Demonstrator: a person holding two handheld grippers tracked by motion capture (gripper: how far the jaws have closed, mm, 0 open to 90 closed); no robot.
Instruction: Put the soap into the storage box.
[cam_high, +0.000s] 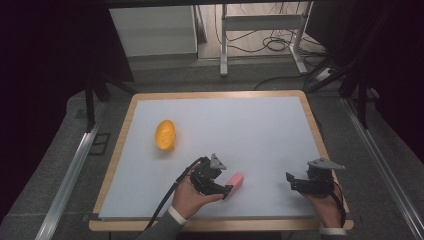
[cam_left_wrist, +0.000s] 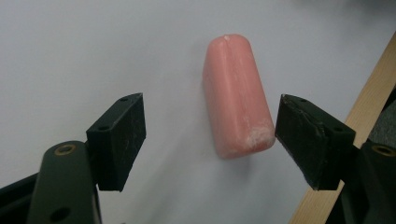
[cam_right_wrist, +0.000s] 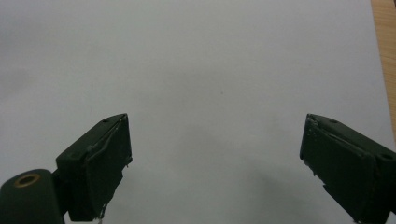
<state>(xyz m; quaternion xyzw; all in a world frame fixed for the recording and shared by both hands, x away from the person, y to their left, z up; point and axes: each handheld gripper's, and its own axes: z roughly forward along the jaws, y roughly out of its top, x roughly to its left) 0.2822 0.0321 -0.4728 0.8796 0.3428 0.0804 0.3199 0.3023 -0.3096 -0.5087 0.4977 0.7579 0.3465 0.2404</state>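
Our left gripper (cam_left_wrist: 210, 140) is spread wide, its jaws on either side of the pink bar (cam_left_wrist: 236, 95) lying on the white table (cam_high: 250, 125) near the front edge; the right-hand pad sits just beside the bar's near end, and we cannot tell if it touches. Our right gripper (cam_right_wrist: 215, 158) gapes open over bare surface. An orange object (cam_high: 165, 134) lies well apart.
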